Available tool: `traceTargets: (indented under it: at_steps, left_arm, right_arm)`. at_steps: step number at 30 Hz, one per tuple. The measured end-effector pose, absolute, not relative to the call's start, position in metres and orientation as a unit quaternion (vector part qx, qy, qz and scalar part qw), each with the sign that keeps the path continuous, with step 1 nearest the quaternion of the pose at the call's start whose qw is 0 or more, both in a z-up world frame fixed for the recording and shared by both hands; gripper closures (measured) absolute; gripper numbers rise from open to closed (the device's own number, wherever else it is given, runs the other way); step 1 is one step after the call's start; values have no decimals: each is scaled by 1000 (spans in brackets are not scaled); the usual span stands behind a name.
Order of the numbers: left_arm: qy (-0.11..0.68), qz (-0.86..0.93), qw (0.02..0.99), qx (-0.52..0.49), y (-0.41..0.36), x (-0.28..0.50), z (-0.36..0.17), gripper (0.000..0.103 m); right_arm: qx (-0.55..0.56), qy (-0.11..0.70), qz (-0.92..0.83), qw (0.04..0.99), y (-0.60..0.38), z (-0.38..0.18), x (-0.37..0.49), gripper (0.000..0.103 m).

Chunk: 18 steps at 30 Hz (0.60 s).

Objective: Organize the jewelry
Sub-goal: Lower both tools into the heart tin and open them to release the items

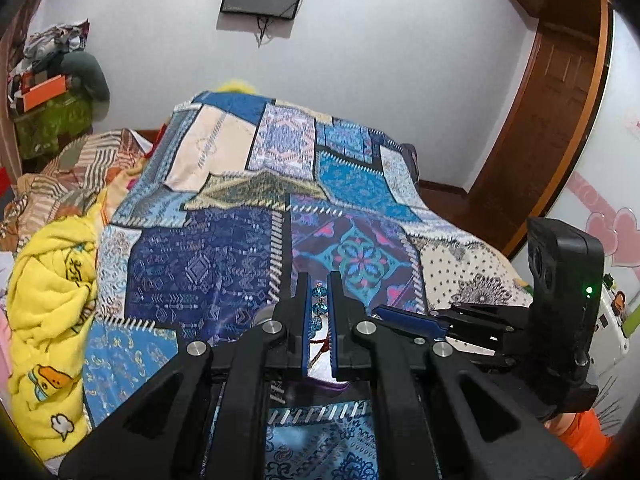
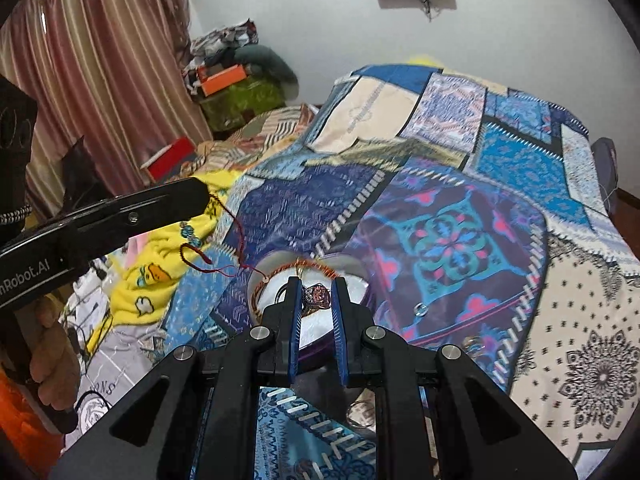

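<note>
Left wrist view: the left gripper point(image 1: 319, 286) has its jaws nearly closed on a blue beaded string point(image 1: 319, 306), raised above the patchwork bedspread point(image 1: 224, 264).

Right wrist view: the right gripper point(image 2: 317, 289) has its jaws narrowed around a dark red jewel piece point(image 2: 317, 295), over a round jewelry box point(image 2: 352, 280) near the bed's front edge. A copper bangle point(image 2: 298, 266) lies on the box rim. The string's red cord point(image 2: 236, 236) dangles from the left gripper.

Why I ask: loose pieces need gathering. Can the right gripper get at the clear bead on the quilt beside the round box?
Probably not yet: the clear bead lies uncovered on the quilt, but the right gripper is shut on a pink jewel.
</note>
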<state>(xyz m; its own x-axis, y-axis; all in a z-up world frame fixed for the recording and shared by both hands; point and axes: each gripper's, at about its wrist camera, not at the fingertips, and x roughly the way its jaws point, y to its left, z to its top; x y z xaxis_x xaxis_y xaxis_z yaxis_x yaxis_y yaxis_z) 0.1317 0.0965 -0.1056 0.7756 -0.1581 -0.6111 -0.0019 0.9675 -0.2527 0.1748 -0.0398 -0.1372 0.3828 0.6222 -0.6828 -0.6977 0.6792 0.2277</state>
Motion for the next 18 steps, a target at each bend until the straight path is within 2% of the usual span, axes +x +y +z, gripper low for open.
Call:
traceTargets:
  at_steps: [18]
  left_arm:
    - [382, -39, 915, -120, 99, 164, -154, 98]
  right_arm:
    - [-86, 409, 394, 819, -23, -158, 182, 90]
